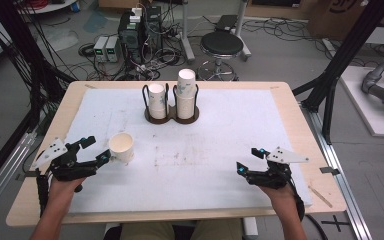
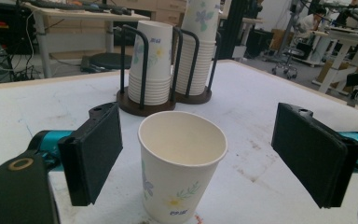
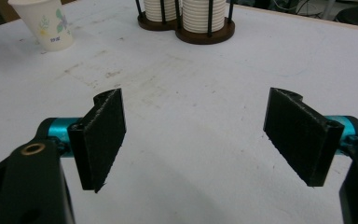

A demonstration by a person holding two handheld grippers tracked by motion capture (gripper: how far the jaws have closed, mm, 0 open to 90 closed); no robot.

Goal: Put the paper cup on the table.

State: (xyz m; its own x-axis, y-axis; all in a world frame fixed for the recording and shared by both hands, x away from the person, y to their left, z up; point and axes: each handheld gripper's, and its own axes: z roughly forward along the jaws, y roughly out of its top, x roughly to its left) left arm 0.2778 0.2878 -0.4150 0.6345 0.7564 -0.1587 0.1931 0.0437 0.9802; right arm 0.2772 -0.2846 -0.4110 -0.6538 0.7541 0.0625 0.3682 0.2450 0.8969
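Cup set down, L fingers off it

Paper cup (image 2: 182, 163) stands upright betw. the spread-wide left gripper (image 1: 94, 150) fingers, pads not touching; likely just placed, next cup from the cup holder (image 1: 171, 118) beyond still to pull. Right gripper (image 1: 250, 158) fingers wide apart w/ nothing betw. White, scuffed worktop (image 1: 220, 150); lab w/ cables, stool (image 1: 221, 46) behind.

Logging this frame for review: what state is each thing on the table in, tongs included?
Single paper cup: upright, mouth up, empty, standing on the white mat, untouched.
Left tongs: open, pads either side of the cup with gaps.
Right tongs: open, nothing between them.
Cup holder: upright at the far side of the table, both slots loaded.
Left stack: upside down, shorter.
Right stack: upside down, taller.
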